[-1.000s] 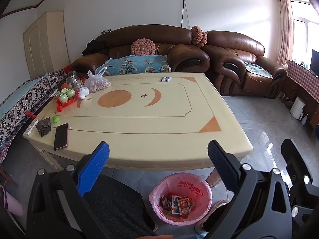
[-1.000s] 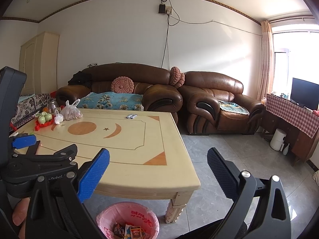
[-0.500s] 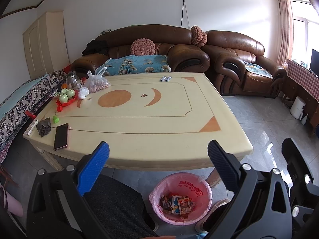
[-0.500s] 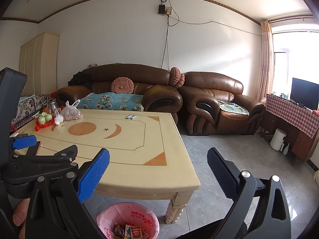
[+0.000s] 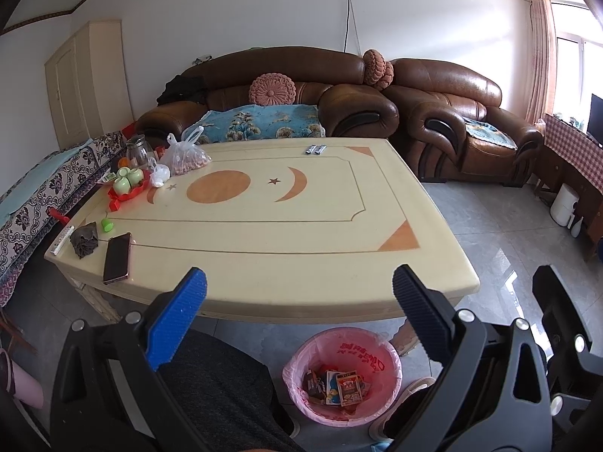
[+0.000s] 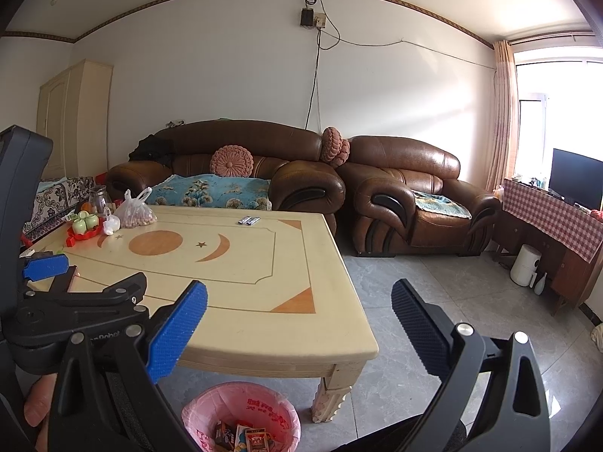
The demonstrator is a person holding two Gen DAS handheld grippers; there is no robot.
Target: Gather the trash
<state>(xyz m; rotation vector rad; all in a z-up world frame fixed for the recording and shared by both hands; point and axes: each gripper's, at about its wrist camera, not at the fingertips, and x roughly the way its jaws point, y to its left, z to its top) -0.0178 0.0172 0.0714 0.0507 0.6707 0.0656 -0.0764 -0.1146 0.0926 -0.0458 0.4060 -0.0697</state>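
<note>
- While both of my grippers hang above the near table edge, nothing has shifted from a second ago: same pose, same view, no item picked up.
- Left gripper (image 5: 299,293): jaws spread wide, nothing between them. Right gripper (image 6: 299,303): likewise wide apart and empty.
- Trash bin (image 5: 341,373) sits on the floor just below the table's near edge, between my knees. Pink plastic liner, thin and crinkled, red print on the rim. Several flat printed wrappers (image 5: 348,388) already lie at the bottom.
- My reading: the stillness means collection is paused or nearly done; the middle of the table (image 5: 264,233) is bare.
- Table is smooth, glossy cream, with orange circle, crescent and star inlays.
- Possible leftovers: two small silvery packets (image 5: 316,149) at the far edge, flat and shiny; a crumpled dark wad (image 5: 85,239) at the left corner, beside a phone (image 5: 117,258). Whether these count as trash I cannot tell.
- Knotted clear bag of nuts (image 5: 184,156) and a red tray of green cups (image 5: 128,184) look like keepers.
</note>
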